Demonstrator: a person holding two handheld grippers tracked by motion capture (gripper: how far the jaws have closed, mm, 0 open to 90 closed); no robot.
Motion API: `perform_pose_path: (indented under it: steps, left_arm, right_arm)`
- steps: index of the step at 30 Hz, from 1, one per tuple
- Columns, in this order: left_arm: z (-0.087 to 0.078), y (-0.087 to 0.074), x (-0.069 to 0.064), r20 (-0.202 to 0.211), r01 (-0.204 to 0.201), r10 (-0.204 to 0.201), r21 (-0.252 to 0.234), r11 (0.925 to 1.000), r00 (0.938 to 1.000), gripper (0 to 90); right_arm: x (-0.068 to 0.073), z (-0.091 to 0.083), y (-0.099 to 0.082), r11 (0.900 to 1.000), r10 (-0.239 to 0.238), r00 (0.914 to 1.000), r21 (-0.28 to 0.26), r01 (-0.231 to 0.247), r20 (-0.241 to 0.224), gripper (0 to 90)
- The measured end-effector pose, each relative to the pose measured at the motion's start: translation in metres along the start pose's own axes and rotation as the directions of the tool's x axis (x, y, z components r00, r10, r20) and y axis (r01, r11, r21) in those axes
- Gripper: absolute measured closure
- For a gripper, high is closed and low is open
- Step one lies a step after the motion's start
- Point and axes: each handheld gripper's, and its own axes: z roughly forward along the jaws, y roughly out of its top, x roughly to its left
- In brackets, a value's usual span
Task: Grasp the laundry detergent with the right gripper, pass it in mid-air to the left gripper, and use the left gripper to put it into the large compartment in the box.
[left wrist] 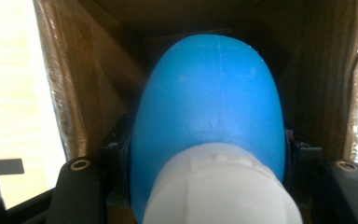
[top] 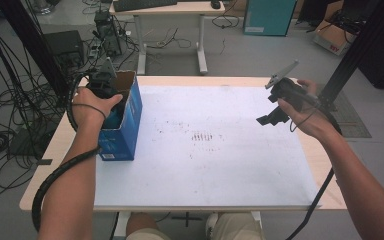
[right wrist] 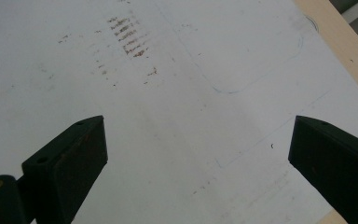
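A smooth, rounded blue plastic bottle (left wrist: 209,107) with a ribbed white cap sat inside the open cardboard box (top: 125,125) at the table's left, clamped by the left gripper (top: 105,87). The right gripper (right wrist: 198,154) hung with jaws wide apart over the stained white sheet (right wrist: 177,93).

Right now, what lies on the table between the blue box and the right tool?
Nothing stands there: the high view shows bare white sheet with brown smudges between the box and the right tool.

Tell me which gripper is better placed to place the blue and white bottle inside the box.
Left. The left gripper is inside the open blue box, shut on the blue and white bottle. The right gripper hangs open above the white sheet, far away.
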Motion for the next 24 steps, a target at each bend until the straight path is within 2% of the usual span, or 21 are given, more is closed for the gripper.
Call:
perform_pose_path:
  steps: [24]
  left_arm:
    - [0.0008, 0.0003, -0.0006, -0.002, -0.010, 0.010, -0.003, 0.9999, 0.9999, 36.5]
  right_arm:
    - [-0.0043, -0.0045, -0.0018, 1.0000, 0.005, 1.0000, 0.004, -0.005, 0.006, 4.5]
